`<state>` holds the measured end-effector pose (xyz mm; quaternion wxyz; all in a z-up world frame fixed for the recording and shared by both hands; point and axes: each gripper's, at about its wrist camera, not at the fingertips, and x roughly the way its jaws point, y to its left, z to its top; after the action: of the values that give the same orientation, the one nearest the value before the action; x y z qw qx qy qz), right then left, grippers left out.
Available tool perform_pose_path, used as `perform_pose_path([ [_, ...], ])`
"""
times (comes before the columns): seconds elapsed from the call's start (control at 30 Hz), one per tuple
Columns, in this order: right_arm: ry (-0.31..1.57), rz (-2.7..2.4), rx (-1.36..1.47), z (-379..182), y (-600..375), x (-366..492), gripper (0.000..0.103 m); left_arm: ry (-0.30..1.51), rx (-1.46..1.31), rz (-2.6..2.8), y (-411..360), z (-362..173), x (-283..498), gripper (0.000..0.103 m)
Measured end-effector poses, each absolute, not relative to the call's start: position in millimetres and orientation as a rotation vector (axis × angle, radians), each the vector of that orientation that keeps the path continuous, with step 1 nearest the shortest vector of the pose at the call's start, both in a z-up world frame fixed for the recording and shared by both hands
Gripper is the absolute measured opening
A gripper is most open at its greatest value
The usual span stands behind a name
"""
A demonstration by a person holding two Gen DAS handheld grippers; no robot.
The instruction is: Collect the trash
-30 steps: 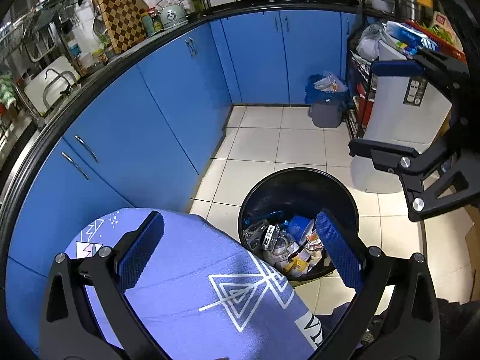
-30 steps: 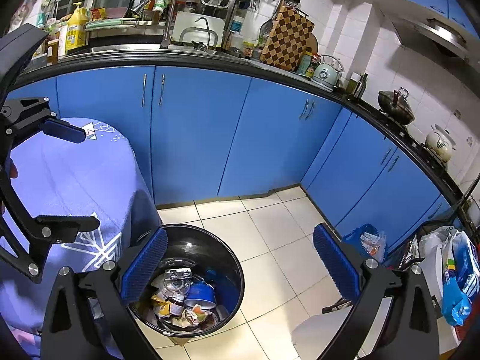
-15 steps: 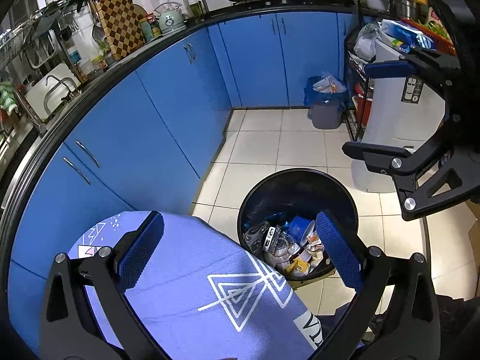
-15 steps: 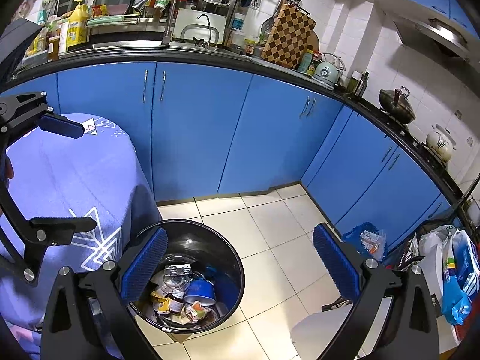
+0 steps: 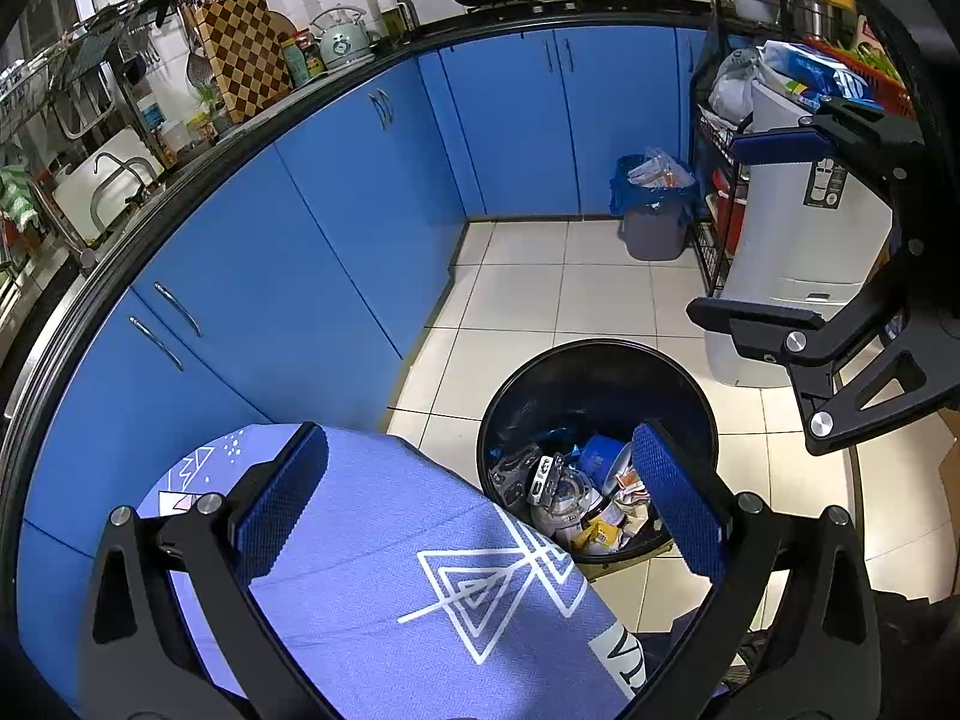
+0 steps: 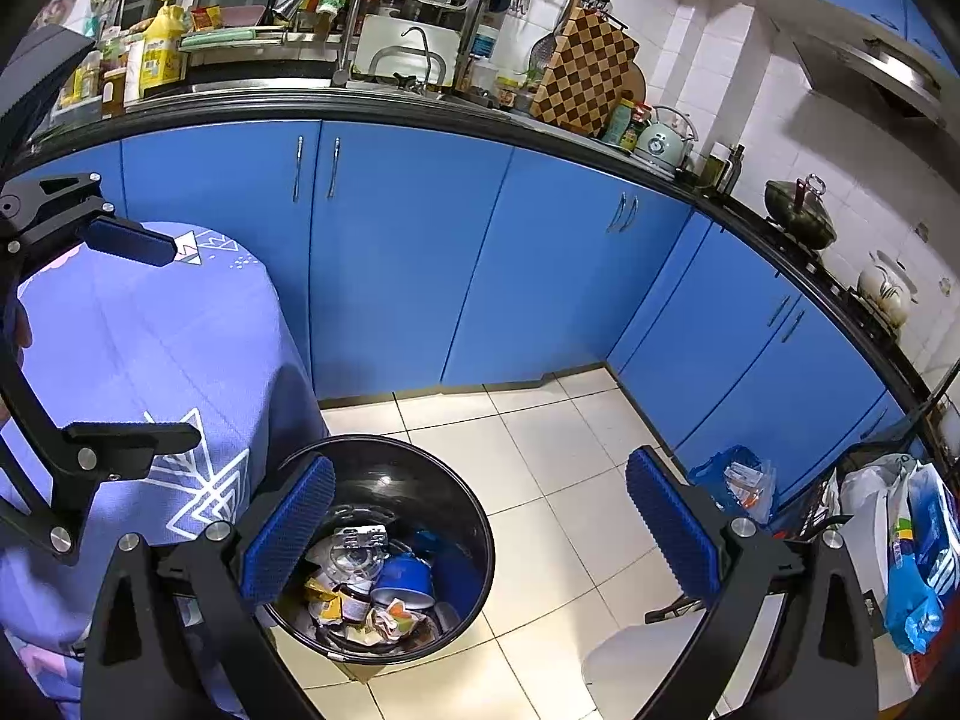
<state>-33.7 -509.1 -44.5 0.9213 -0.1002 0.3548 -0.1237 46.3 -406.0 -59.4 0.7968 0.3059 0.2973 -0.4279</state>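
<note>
A round black trash bin [image 5: 600, 360] stands on the tiled floor, holding several pieces of trash [image 5: 576, 498]: wrappers, a clear lid, a blue cup. It also shows in the right wrist view [image 6: 420, 462]. My left gripper [image 5: 480, 498] is open and empty, above the edge of a blue-clothed table [image 5: 420, 588] beside the bin. My right gripper [image 6: 480, 528] is open and empty, high above the bin. The right gripper also shows in the left wrist view [image 5: 762, 228], the left gripper in the right wrist view [image 6: 144, 336].
Blue kitchen cabinets [image 5: 372, 192] curve around the floor under a crowded counter. A small grey bin with a blue bag [image 5: 654, 210] stands in the far corner. A white appliance [image 5: 804, 276] and a wire rack [image 5: 714, 180] stand at the right.
Both grippers have drifted slightly; the bin sits a little lower and nearer in both views. Both stay open and empty.
</note>
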Motion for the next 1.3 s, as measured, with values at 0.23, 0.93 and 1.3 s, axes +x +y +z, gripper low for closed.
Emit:
perform_pose_path([
  [0.23, 0.727, -0.254, -0.205, -44.3, -508.6, -33.3, 0.095, 0.637, 0.658, -0.919, -406.7, -59.3, 45.6, 0.100],
  [0.93, 0.725, -0.254, -0.207, -43.2, -506.4, -32.5, 0.095, 0.634, 0.659, -0.918, -404.3, -56.2, 45.2, 0.100],
  [1.3, 0.726, -0.253, -0.208, -43.7, -506.7, -32.7, 0.095, 0.634, 0.650, -0.920, -401.9, -53.1, 47.0, 0.100],
])
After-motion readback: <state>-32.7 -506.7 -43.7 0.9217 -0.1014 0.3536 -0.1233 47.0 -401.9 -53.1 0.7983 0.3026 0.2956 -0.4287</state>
